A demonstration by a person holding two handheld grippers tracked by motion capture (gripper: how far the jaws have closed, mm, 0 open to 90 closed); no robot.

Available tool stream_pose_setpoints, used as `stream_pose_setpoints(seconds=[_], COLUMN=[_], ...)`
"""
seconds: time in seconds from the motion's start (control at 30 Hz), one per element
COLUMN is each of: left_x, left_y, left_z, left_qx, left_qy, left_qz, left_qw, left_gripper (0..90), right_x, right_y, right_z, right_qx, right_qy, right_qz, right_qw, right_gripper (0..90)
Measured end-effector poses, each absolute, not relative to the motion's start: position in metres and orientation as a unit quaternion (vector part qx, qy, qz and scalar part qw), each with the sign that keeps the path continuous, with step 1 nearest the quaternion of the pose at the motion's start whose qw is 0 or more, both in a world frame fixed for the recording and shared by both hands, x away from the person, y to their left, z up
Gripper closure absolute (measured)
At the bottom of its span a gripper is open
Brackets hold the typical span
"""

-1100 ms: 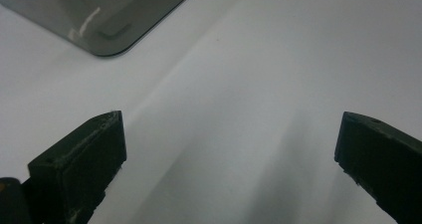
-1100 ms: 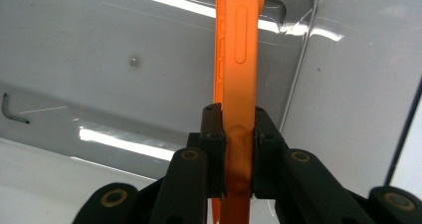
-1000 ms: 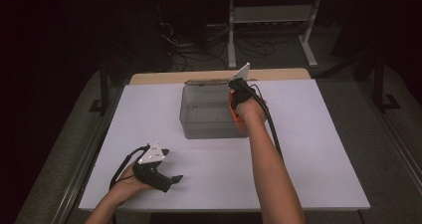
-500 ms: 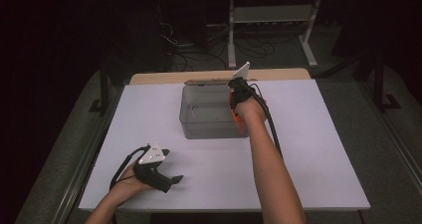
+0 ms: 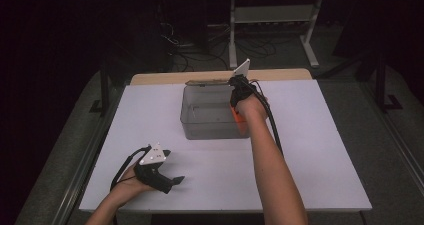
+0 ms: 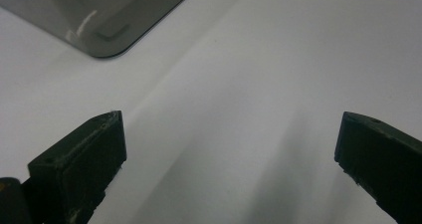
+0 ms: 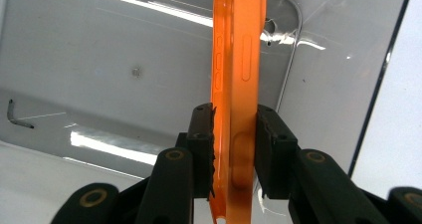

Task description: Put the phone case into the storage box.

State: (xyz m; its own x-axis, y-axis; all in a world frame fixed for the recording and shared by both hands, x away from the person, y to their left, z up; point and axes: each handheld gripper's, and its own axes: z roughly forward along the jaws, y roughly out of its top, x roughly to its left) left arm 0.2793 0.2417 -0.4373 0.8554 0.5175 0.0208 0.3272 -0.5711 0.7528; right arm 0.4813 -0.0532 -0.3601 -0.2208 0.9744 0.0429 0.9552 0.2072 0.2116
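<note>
Right gripper [image 7: 234, 149] hangs over the near right corner of the clear plastic bin [image 5: 210, 116], pointing down into it. Between its jaws I have an orange phone case [image 7: 235, 84], held edge-on and upright; side button cut-outs face the camera in the right gripper view. The jaws have just been easing apart. The right pad looks to touch the case's edge; at the left pad I see a thin sliver of gap, so I cannot tell whether the grip is firm. From the high view the case [image 5: 239, 119] shows as an orange strip just under my right hand, against the bin's right wall, inside the bin.

A small dark L-shaped thing, maybe a hex key [image 7: 17, 115], lies on the bin floor well to the left in the right gripper view.

Left gripper [image 5: 176, 179] rests on the white bench [image 5: 320, 150] near the front left corner, well apart from the bin. Its jaws stand wide apart with nothing between them, bare bench surface beneath; a corner of the bin [image 6: 107, 22] sits at upper left in the left gripper view.
</note>
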Motion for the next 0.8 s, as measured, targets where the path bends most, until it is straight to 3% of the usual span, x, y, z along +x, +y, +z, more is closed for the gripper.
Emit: stream_pose_setpoints(seconds=[0.8], left_x=[0.279], left_y=[0.241], left_z=[-0.437], left_qx=[0.878], left_qy=[0.240], left_qz=[0.121], left_qw=[0.395], left_gripper=[0.0], right_x=[0.480], right_y=[-0.059], right_z=[-0.336], right_qx=[0.620], right_qy=[0.775], right_qz=[0.100], right_qw=[0.072], right_gripper=[69.8])
